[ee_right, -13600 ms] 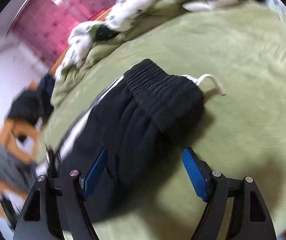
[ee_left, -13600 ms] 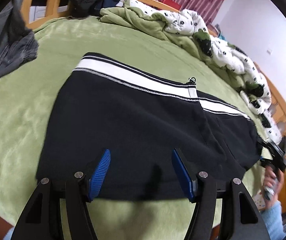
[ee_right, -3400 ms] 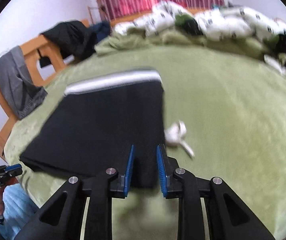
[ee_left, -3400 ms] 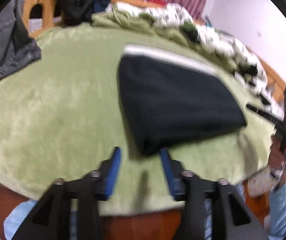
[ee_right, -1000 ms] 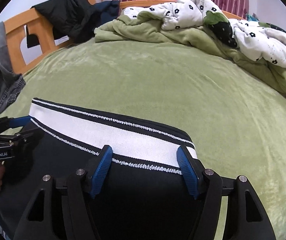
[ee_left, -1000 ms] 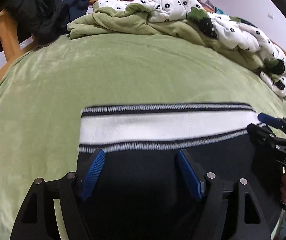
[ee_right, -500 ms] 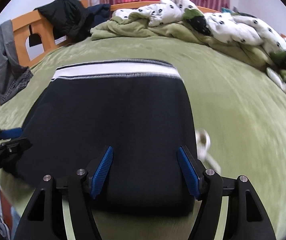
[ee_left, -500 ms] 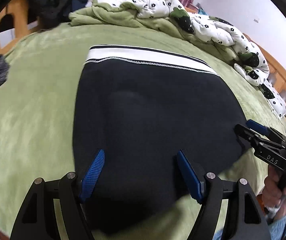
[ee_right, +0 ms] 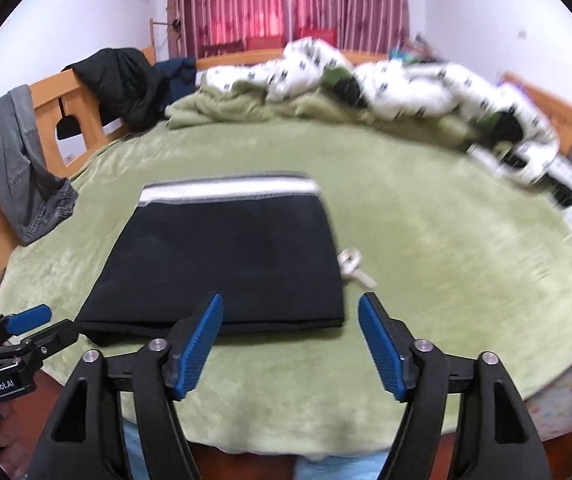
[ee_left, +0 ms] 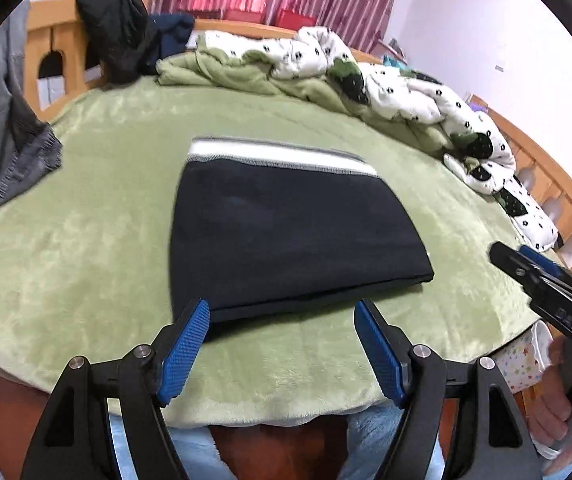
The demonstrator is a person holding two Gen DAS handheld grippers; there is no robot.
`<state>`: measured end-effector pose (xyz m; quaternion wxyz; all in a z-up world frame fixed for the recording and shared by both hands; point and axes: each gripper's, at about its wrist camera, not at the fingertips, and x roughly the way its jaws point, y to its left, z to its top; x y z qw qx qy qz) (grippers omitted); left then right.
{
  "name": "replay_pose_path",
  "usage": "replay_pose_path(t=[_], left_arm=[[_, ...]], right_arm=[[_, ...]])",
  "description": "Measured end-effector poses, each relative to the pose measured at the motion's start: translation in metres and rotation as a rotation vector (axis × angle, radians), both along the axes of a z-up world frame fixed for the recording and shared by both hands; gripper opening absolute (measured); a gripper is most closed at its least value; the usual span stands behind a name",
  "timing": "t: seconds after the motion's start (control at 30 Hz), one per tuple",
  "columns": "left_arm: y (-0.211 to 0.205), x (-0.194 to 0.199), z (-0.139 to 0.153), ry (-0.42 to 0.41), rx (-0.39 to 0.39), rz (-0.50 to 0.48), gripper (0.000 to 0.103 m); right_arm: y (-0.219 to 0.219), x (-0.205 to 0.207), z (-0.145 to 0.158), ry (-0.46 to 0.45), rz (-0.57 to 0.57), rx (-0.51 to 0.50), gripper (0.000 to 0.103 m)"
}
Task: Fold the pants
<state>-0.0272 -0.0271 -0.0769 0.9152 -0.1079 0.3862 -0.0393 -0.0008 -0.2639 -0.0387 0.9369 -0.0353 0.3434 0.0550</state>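
Both tools, left tool and right tool, stand open and empty; the right tool's jaws have just been opening. The operator should keep them clear of the folded pants on the bed.

Pants: black, folded into compact flat rectangle, lay on green bed blanket. White stripe band with dark edging ran along far edge, toward 12 o'clock. Near folded edge faced 6 o'clock, layers stacked, slightly uneven. White drawstring poked out at 3 o'clock side in right wrist view, resting on blanket.
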Motion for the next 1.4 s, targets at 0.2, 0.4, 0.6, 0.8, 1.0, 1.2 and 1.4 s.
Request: replay_pose_path(t=[0.2, 0.4, 0.6, 0.8, 1.0, 1.2, 1.4], left_arm=[[0.006, -0.021, 0.019, -0.033, 0.026, 0.068, 0.083], [-0.001, -0.036, 0.027, -0.032, 0.051, 0.068, 0.085], [-0.010, -0.045, 0.037, -0.056, 0.085, 0.084, 0.085], [-0.014, -0.048, 0.042, -0.068, 0.102, 0.091, 0.086], [-0.019, -0.051, 0.043, -0.076, 0.125, 0.094, 0.086], [-0.022, -0.050, 0.040, -0.068, 0.138, 0.101, 0.086], [-0.023, -0.049, 0.039, -0.065, 0.139, 0.099, 0.086]], right_arm=[[-0.007, -0.039, 0.030, -0.095, -0.058, -0.018, 0.101], [-0.012, -0.057, 0.035, -0.075, -0.081, -0.026, 0.103], [-0.021, -0.064, 0.041, -0.080, -0.099, -0.018, 0.103], [-0.027, -0.068, 0.044, -0.085, -0.121, -0.005, 0.103], [-0.030, -0.065, 0.041, -0.077, -0.126, 0.003, 0.103], [-0.029, -0.062, 0.038, -0.070, -0.137, -0.015, 0.103], [-0.030, -0.062, 0.036, -0.061, -0.139, -0.004, 0.103]])
